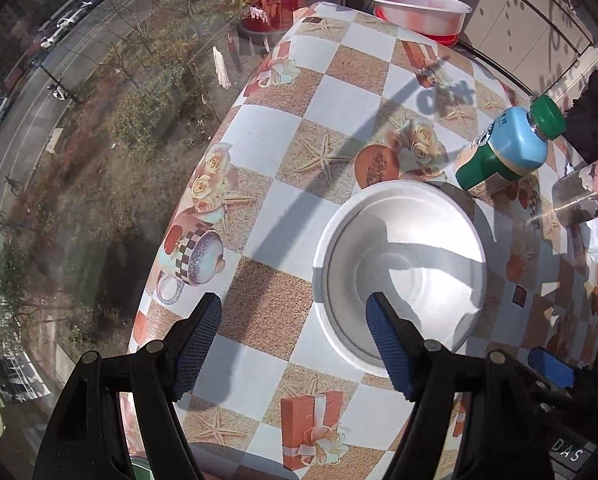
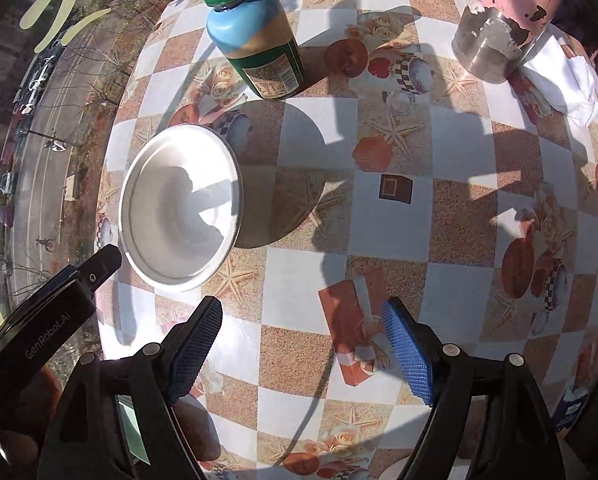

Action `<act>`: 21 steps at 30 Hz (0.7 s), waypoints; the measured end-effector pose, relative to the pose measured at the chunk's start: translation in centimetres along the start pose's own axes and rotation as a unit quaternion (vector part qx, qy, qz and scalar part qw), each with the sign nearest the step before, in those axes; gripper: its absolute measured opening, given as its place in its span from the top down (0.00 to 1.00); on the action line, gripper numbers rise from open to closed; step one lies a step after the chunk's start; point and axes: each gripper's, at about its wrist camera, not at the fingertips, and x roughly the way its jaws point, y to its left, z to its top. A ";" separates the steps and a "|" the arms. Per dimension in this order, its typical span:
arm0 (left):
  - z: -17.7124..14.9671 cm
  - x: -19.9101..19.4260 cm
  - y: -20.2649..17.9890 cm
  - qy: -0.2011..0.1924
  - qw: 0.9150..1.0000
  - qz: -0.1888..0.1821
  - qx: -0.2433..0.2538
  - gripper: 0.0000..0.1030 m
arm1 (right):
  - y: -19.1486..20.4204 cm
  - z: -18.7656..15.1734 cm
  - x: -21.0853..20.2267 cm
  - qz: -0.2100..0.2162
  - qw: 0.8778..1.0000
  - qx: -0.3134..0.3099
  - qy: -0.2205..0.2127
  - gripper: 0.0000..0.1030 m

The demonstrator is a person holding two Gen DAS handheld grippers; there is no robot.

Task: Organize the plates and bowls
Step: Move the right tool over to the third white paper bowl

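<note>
The left gripper (image 1: 295,332) hangs above the checkered tablecloth (image 1: 339,92) with jaws apart, nothing between them — 1 blue pad overlaps the near rim of the white bowl (image 1: 403,268). The right gripper (image 2: 303,344), jaws also apart and empty, hovers beside that bowl. A green-capped bottle (image 2: 255,36) stands just behind it. Far off sits what may be another bowl (image 1: 419,10) on something red.

table (image 2: 379,208): checked oilcloth | on it: white bowl (image 2: 181,208), bottle (image 2: 255,40), metal flask (image 2: 495,36), cloth (image 2: 563,80)
</note>
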 end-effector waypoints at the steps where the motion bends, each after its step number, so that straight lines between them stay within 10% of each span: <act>1: 0.2 0.3 -0.1 -0.001 1.000 0.003 0.004 0.24 | 0.2 0.5 0.4 0.003 1.000 -0.001 -0.001 0.20; 15: 2.3 5.8 -1.3 0.042 0.998 0.020 0.036 0.26 | 2.1 4.2 5.9 0.003 1.000 -0.011 0.006 0.20; 21: 2.1 5.9 -2.2 0.052 0.997 -0.023 0.059 0.69 | 2.3 4.3 6.3 0.030 0.999 -0.020 0.009 0.51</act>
